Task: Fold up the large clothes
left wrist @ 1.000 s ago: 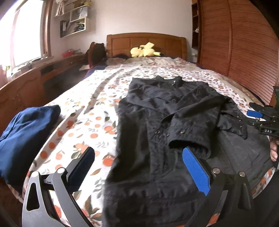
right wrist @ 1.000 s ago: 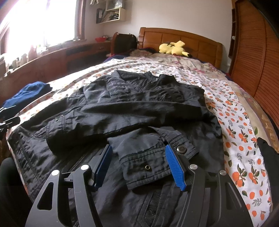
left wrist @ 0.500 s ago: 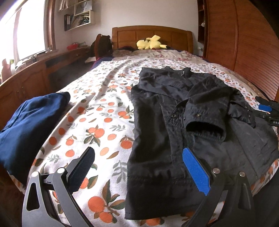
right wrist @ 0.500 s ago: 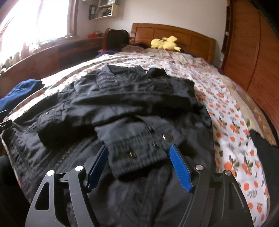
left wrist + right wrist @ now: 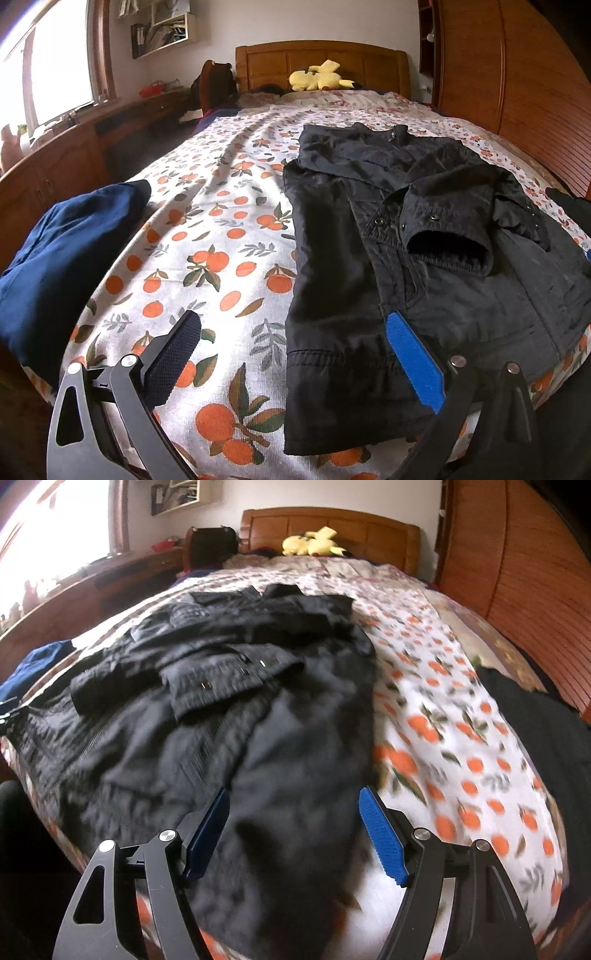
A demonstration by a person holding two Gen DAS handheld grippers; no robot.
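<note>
A black jacket lies flat on the orange-print bedsheet, collar toward the headboard, with both sleeves folded across its front. The cuffs rest on the chest. My left gripper hangs open over the jacket's near left corner, one finger above the sheet and the other above the cloth. In the blurred right wrist view, my right gripper is open above the jacket near its right hem, with cloth under the gap and nothing pinched.
A folded navy garment sits at the bed's left edge. Another dark garment lies on the right side. A yellow plush toy rests by the wooden headboard. A desk runs along the left and a slatted wardrobe stands on the right.
The right gripper has drawn back from the sleeve cuff, which stays on the jacket's front, and swung toward the right hem. The left gripper has shifted left to the jacket's corner.
</note>
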